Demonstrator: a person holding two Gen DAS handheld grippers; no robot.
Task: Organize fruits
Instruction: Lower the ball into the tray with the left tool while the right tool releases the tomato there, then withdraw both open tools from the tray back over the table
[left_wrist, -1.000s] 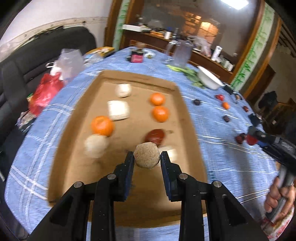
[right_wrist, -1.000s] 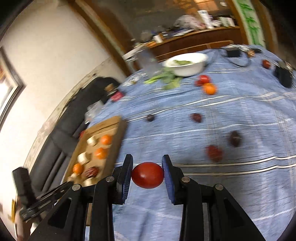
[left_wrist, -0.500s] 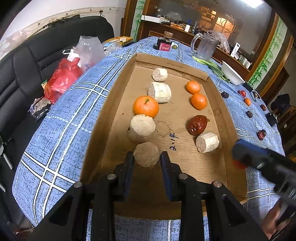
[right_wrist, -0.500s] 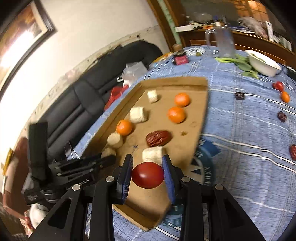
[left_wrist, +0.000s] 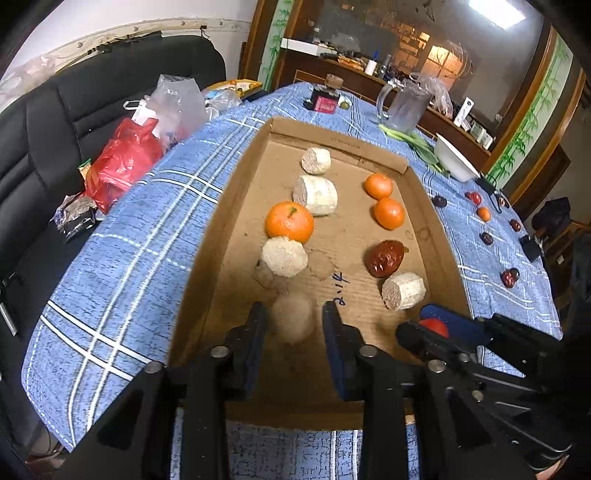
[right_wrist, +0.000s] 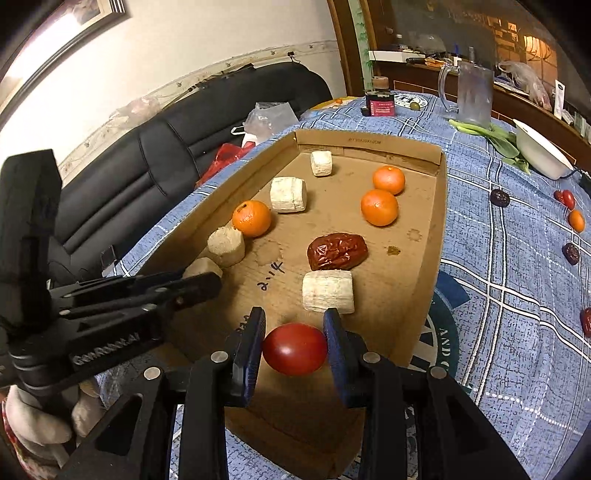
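- Tomato (right_wrist: 294, 349): red, clamped between right tool (right_wrist: 294, 347) fingers, above cardboard tray (right_wrist: 441, 206).
- Beige chunk (left_wrist: 293, 320): blurred, between parted left tool (left_wrist: 293, 325) fingers, untouched.

Black gripper (right_wrist: 295, 341) frames, blue pads (right_wrist: 255, 339), silver screws; possibly white glove (right_wrist: 33, 421).

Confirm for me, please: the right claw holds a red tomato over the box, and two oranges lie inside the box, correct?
Not quite. Three oranges lie in the box, not two, as the right wrist view shows. The rest stands: the right claw holds the red tomato over the box.
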